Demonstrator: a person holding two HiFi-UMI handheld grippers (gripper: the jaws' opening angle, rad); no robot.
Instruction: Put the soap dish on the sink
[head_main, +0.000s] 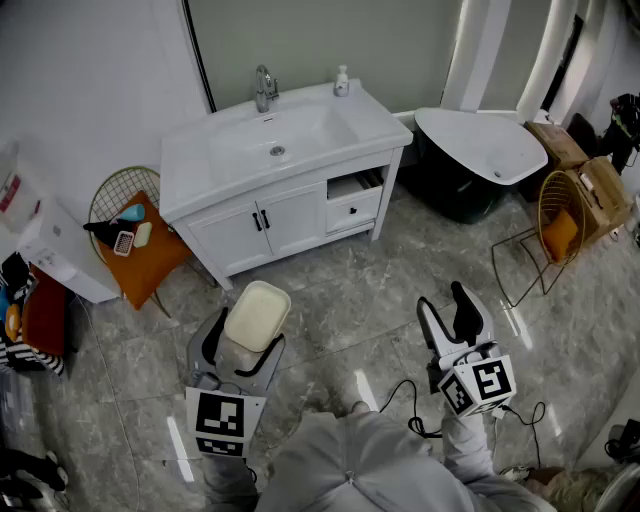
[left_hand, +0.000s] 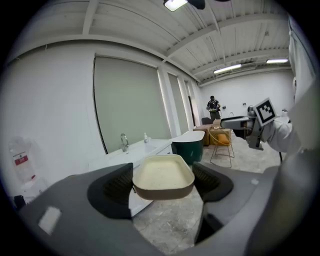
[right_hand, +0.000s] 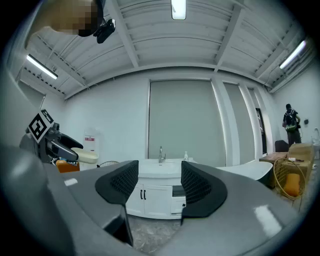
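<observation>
Overhead, the soap dish (head_main: 257, 315) hides the jaws of the left gripper (head_main: 246, 343) clamping it; right gripper (right_hand: 160, 183) gapes empty.

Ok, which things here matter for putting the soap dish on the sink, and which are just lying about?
In the job: soap dish, clamped in the left gripper; sink.

Lying about: bathtub; soap bottle on the sink's back edge; orange-cushioned chair; cardboard boxes; right gripper, open and empty.

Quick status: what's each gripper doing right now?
Left gripper: closed on the soap dish.
Right gripper: open, holding nothing.
</observation>
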